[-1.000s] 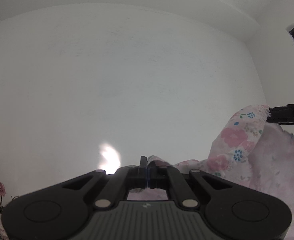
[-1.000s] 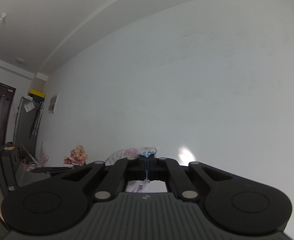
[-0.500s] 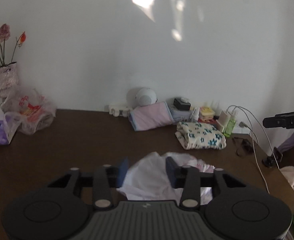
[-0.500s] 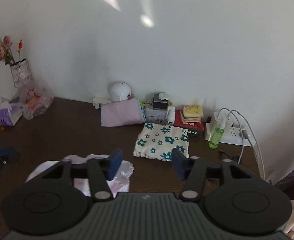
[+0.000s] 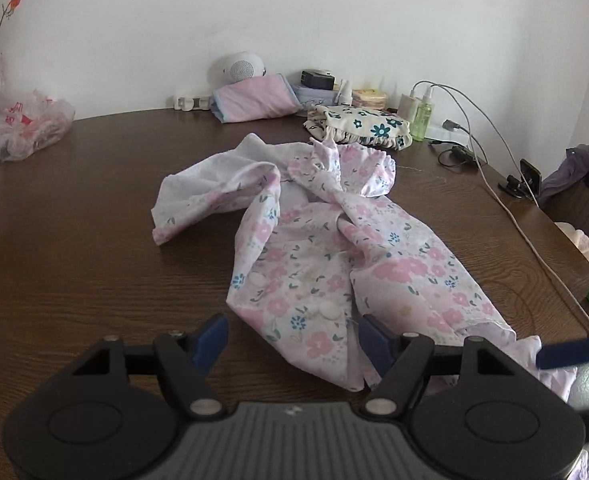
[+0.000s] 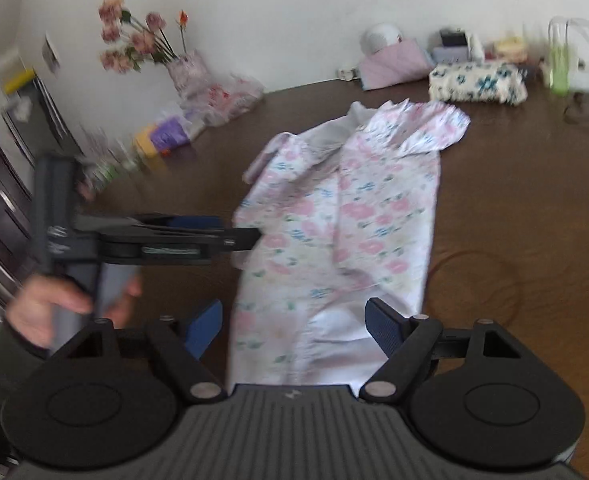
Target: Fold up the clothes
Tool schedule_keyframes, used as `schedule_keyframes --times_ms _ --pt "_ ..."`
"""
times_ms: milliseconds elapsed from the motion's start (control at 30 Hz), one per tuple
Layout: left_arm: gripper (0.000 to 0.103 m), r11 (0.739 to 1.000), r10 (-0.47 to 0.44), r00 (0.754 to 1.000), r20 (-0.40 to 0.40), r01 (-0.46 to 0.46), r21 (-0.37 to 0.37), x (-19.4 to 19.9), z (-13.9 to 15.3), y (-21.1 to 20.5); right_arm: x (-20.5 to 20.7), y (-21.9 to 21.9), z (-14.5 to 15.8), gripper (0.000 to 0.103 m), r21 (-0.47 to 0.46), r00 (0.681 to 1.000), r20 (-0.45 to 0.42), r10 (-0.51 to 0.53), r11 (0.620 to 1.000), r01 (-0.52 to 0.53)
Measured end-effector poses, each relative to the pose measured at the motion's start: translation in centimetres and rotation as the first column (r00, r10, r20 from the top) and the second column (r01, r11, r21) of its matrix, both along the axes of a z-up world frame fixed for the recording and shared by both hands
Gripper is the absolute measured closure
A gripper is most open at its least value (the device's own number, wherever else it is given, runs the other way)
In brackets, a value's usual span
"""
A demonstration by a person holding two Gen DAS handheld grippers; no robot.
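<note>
The garment (image 5: 334,248) lies crumpled on the table (image 5: 74,240), near its middle, and its near end is between the fingers of the left gripper (image 5: 292,338). Behind it, along the wall, there are a folded cloth (image 5: 254,98) and, to its right, a second folded cloth (image 5: 360,126). The bags (image 5: 26,124) are at the far left, the cables (image 5: 494,168) at the right

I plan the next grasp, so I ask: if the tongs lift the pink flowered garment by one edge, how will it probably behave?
The pink flowered garment lies crumpled in soft folds on the table, so it will probably hang limp, not hold its shape. The cloth looks thin, so likely light. One sleeve is spread sideways; it may drag or swing when lifted.
</note>
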State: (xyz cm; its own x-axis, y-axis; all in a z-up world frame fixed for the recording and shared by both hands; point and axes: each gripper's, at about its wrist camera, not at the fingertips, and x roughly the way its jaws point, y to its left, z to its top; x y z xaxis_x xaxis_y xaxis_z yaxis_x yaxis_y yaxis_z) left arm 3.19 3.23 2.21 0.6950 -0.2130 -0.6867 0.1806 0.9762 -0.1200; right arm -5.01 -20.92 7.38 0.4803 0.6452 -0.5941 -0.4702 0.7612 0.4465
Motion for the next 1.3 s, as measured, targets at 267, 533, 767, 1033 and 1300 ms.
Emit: schedule_keyframes --times_ms 267,533,767,1033,1300 --pt "0.102 0.99 0.116 0.992 0.054 -0.112 -0.084 1.2 0.7 1.9 1.3 0.5 1.0 0.099 0.006 0.998 0.032 -0.046 0.999 0.046" --pt "0.067 0.991 0.134 0.978 0.157 -0.131 -0.029 7.8 5.5 0.7 12.2 -7.8 1.2 0.068 -0.176 0.852 0.085 -0.517 0.834 0.523" --pt "0.031 0.995 -0.097 0.976 0.194 0.093 0.027 -0.9 3.2 -1.7 3.9 -7.1 1.0 0.04 -0.231 0.937 0.319 -0.139 0.948 0.219" --pt "0.031 0.988 -0.15 0.971 0.187 0.14 0.061 -3.0 2.2 -5.5 10.4 -7.2 -2.2 0.052 -0.426 0.937 0.281 -0.208 0.847 0.316" --pt "0.031 0.975 -0.211 0.954 0.211 0.19 0.115 -4.4 1.1 -10.1 11.1 -7.0 1.2 0.098 -0.203 0.949 0.206 -0.239 0.938 0.28"
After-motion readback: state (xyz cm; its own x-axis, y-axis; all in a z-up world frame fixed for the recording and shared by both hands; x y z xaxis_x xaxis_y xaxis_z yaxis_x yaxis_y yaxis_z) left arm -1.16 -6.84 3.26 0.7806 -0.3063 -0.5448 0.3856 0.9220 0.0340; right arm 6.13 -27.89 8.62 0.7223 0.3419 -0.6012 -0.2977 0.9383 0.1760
